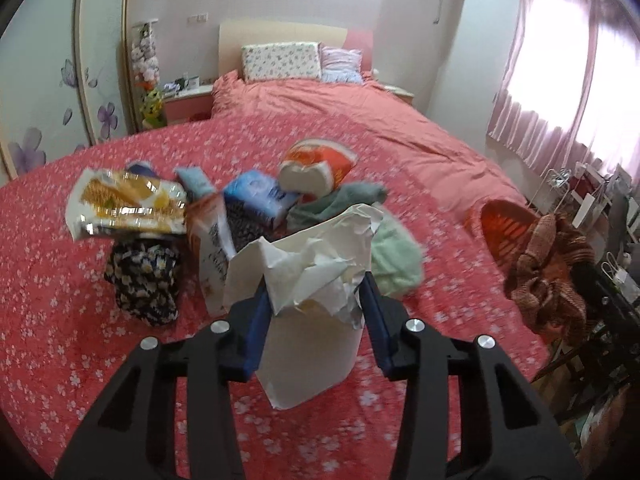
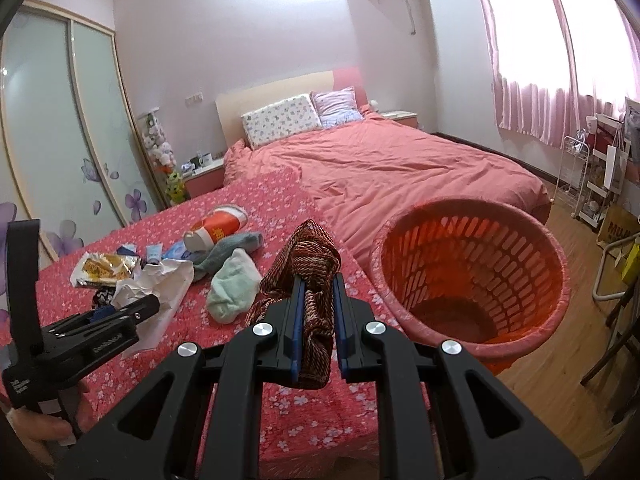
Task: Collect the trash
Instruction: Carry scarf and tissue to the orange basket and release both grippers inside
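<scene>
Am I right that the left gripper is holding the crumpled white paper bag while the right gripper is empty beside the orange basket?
Not quite: the right gripper is not empty; the right wrist view shows it shut on a brown patterned cloth. The left gripper does hold the crumpled white paper bag, and the orange basket is beside it.

Left wrist view looks down its fingers across the bed point(image 1: 360, 128) toward the headboard, close over the litter pile; right wrist view sits further right, facing likewise, basket point(image 2: 472, 276) lower right; both share bed, pillows, wardrobe.
</scene>
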{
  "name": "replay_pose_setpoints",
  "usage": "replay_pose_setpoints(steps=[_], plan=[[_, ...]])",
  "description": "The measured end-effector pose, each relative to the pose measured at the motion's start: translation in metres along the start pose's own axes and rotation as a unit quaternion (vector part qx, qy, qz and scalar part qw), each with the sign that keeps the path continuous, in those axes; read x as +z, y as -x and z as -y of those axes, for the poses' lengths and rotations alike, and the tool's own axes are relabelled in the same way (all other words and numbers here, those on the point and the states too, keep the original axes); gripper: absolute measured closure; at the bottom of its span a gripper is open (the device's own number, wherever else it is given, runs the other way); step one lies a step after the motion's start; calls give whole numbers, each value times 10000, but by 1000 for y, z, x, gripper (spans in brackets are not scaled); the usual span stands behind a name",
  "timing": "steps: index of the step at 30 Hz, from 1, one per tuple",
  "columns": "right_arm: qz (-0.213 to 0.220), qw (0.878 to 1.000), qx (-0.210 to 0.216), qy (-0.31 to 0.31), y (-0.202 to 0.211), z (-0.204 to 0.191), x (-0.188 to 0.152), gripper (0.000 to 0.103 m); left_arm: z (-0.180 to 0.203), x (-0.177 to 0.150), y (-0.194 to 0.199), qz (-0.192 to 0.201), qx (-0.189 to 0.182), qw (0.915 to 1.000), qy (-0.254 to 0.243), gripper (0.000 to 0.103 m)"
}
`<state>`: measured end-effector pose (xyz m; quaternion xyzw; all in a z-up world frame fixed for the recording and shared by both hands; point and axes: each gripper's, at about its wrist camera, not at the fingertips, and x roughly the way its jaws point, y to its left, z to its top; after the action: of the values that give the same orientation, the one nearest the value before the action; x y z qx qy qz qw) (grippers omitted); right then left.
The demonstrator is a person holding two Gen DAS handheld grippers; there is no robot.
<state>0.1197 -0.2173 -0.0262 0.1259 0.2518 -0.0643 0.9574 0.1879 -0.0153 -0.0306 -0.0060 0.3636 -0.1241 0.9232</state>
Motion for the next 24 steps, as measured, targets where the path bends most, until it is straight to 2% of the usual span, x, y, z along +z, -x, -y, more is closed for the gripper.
replay_pose_setpoints(steps=[6, 12, 19, 24], plan=[[312, 9993, -135, -129, 13, 18, 12, 89, 27, 15, 20, 246, -305, 9991, -161, 60], [630, 9970, -385, -251, 23, 39, 23, 89, 61, 28, 28, 369, -759, 9959, -318, 60], [980, 9911, -783, -451, 26, 68, 34, 89, 111, 39, 16, 339, -1255, 9898, -586, 60], [1044, 9865, -1105, -601, 15, 91, 36, 89, 145, 44, -3, 245, -1570, 9845, -740, 60]])
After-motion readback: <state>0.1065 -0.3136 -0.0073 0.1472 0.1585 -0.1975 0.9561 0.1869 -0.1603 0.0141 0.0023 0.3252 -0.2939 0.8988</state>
